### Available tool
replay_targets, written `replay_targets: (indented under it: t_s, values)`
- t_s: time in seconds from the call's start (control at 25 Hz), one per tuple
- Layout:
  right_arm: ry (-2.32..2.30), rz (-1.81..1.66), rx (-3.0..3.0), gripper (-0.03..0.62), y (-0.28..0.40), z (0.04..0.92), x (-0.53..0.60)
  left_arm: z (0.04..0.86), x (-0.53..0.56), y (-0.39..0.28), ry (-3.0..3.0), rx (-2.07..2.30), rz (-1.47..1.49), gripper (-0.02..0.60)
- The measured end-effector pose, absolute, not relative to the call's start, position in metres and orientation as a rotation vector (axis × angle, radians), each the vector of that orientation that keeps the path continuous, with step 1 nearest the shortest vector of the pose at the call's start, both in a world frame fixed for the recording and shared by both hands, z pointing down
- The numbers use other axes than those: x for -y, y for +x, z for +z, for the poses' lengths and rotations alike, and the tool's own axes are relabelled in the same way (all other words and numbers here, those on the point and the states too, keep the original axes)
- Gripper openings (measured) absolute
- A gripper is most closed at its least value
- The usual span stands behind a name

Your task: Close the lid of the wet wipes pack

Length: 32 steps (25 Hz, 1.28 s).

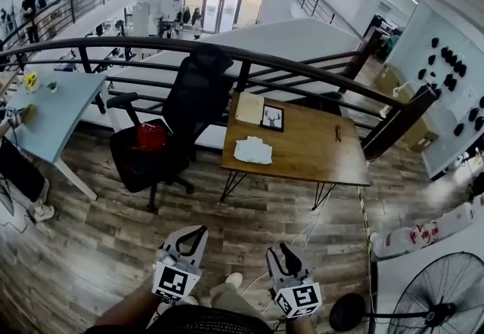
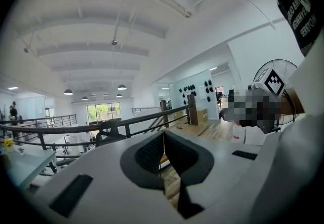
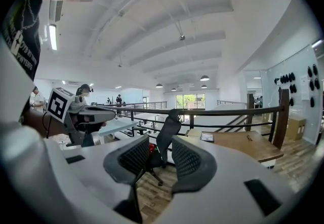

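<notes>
The wet wipes pack [image 1: 252,149] is a white packet on the near left part of a brown wooden table [image 1: 318,151], far ahead of both grippers. Whether its lid stands up is too small to tell. My left gripper [image 1: 198,234] is low at the bottom of the head view, over the wooden floor, its jaws together with nothing between them [image 2: 163,134]. My right gripper [image 1: 281,253] hangs beside it, jaws apart and empty [image 3: 154,154]. Both point toward the table, well short of it.
A black office chair [image 1: 181,121] with something red on its seat stands left of the table. A pale sheet [image 1: 249,107] and a framed picture [image 1: 272,118] lie at the table's back. A dark railing [image 1: 287,64] runs behind. A fan [image 1: 442,298] stands at the lower right.
</notes>
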State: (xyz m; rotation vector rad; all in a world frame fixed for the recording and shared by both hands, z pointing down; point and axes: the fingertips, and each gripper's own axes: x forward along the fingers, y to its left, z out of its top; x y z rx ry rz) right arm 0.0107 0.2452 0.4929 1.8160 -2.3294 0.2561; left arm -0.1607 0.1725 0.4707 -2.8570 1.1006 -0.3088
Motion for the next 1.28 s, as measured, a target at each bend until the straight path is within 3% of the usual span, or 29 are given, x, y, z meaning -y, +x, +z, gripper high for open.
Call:
replay_targets:
  t_s: [1.28]
  values:
    - [1.754,0.153,2.437,0.14,0.165,0.462,-0.137,0.443,-0.079,-0.024,-2.794,-1.251,-0.262,0.028]
